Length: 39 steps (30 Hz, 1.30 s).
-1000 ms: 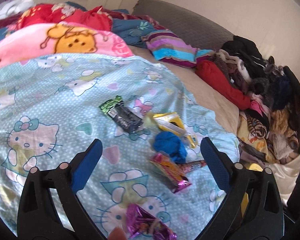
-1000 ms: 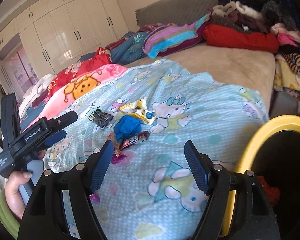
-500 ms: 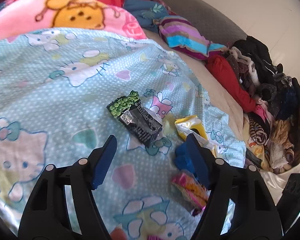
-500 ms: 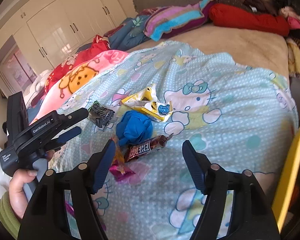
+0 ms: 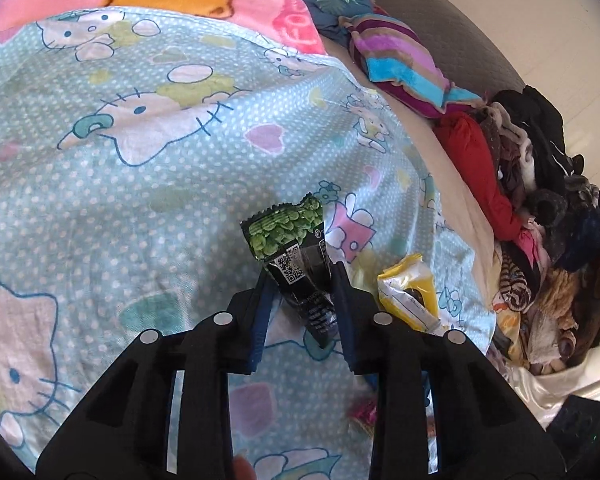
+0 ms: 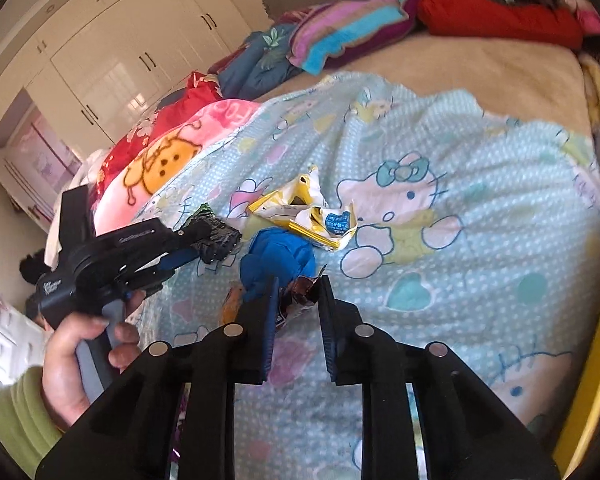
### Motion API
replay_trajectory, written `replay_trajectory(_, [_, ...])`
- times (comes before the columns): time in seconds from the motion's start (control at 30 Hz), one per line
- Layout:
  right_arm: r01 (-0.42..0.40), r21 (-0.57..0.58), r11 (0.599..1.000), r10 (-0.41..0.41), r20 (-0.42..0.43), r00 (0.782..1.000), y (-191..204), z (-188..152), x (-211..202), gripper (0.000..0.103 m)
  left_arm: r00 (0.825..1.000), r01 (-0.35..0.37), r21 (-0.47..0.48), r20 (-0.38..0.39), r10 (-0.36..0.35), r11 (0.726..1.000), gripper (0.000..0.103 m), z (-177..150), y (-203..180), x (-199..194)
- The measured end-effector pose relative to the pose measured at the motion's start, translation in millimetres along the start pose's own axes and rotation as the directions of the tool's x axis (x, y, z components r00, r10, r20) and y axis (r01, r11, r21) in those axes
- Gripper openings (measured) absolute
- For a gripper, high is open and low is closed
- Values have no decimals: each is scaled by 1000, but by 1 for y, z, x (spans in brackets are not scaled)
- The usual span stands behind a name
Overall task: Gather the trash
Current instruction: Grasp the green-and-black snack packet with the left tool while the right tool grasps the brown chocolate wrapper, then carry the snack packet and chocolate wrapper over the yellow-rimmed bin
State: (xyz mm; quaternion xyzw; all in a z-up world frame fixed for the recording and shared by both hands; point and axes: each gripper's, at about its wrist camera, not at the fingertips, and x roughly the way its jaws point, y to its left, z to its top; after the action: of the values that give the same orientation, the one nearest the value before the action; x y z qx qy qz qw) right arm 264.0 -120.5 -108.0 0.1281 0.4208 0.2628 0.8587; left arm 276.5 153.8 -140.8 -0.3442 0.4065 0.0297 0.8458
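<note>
My left gripper [image 5: 300, 280] sits in the lower middle of the left wrist view, its jaws closing around a black and green snack packet [image 5: 296, 264]; the packet stands between the blue pads with its green printed end poking up past the fingertips, and the pads look pressed against its sides. In the right wrist view that same packet shows at centre left, at the tip of the left tool, which my hand [image 6: 80, 364] grips by the handle at the lower left

My right gripper [image 6: 298, 292] fills the lower middle of its own view, jaws narrowing on the end of a brown candy bar wrapper [image 6: 302, 294] that lies between the tips; whether the pads already press on it I cannot tell. Just above the left fingertip rests a crumpled blue wad [image 6: 278, 256], and up and to the right of that a torn yellow and white wrapper [image 6: 308, 216]

All of this trash lies on the pale blue cartoon-cat blanket [image 6: 480, 208] spread over the bed. A yellow rim [image 6: 596, 380] curves along the right edge of the frame
</note>
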Motion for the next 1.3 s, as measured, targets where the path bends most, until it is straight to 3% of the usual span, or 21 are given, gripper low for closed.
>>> replay_trajectory(0.13, [24, -4, 1000, -24, 35, 999, -1, -4, -18, 19, 1000, 17, 24, 12, -17, 1000, 15, -6, -9, -8])
replay_trajectory(0.27, [49, -17, 999, -47, 79, 996, -6, -5, -41, 18, 998, 42, 55, 53, -45, 998, 13, -13, -24, -32])
replay_trajectory(0.53, [63, -36, 997, -58, 119, 991, -12, -5, -82, 18, 990, 51, 206, 121, -77, 977, 13, -35, -72, -85])
replay_trajectory(0.7, [67, -37, 997, -61, 141, 988, -19, -6, -111, 18, 983, 79, 233, 141, -114, 969, 13, -50, -97, -107])
replay_trajectory(0.93, [78, -50, 996, -68, 174, 982, -33, -12, -152, 18, 976, 119, 295, 142, -167, 948, 13, -76, -139, -122])
replay_trajectory(1.3, [122, 1, 993, -119, 218, 969, -78, -25, -211, 18, 971, 181, 394, 75, -228, 901, 13, -122, -198, -121])
